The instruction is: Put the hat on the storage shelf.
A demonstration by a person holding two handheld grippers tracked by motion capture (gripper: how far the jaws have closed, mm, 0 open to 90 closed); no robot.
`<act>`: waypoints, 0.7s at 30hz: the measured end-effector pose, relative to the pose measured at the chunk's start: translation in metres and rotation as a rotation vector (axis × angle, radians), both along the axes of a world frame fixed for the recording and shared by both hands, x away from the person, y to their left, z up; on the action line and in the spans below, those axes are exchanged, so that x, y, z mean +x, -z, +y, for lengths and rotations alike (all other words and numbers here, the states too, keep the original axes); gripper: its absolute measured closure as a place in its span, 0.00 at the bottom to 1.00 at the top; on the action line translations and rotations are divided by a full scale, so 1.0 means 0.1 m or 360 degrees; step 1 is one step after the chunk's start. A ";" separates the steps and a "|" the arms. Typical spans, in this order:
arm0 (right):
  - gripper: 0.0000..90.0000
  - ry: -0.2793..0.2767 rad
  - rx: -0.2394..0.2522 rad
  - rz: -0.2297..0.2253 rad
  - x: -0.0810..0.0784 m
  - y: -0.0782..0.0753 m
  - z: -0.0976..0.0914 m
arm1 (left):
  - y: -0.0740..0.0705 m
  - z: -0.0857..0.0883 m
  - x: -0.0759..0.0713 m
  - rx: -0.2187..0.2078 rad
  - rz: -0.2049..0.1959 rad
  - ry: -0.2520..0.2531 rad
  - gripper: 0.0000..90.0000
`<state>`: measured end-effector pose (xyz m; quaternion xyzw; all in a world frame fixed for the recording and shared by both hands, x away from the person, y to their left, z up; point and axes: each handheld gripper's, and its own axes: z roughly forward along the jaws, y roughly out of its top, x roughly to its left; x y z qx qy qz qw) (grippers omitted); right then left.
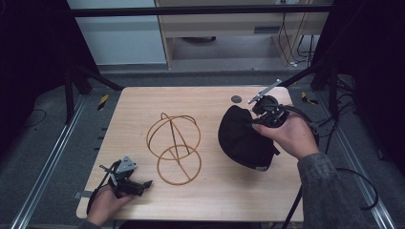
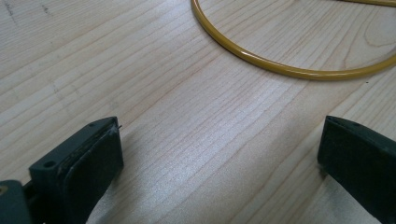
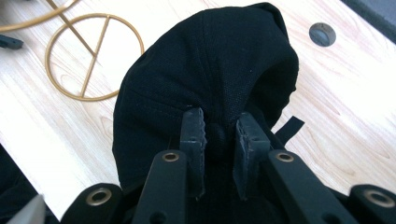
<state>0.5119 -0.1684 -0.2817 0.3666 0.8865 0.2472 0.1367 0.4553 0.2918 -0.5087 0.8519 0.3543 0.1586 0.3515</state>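
Left gripper (image 1: 145, 183): rests low at the near left corner of the table (image 1: 143, 102), jaws spread wide with nothing between them. In the left gripper view only bare wood lies between the pads, and the base ring of the wire stand (image 2: 280, 69) curves across just ahead.

Centre: the gold wire stand (image 1: 174, 148) sits on the table, a flat ring nearest the person and a domed cage of hoops rising behind it, long axis running roughly near to far. Stand is bare.

Right gripper (image 1: 253, 121): jaws pinched almost together on the top of the black cap (image 1: 243, 138); the right gripper view shows the small crown button nipped between the pads (image 3: 194, 135). Cap hangs from the grip, apparently off the table, to the right of the stand and apart from it.

Key relation: stand lies to the left of the cap, so the right hand would likely carry leftward and lower onto the dome. The left gripper is nearer the stand's base ring, well placed to steady it.
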 end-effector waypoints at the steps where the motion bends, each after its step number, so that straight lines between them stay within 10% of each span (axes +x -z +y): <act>1: 0.84 0.0002 0.0002 -0.0002 -0.01 -0.01 0.01 | 0.00 0.00 0.00 0.0000 0.0000 0.0000 0.00; 21: 0.85 -0.0062 0.0156 -0.0164 -0.19 -0.38 0.13 | 0.00 0.00 0.00 0.0002 0.0002 0.0001 0.00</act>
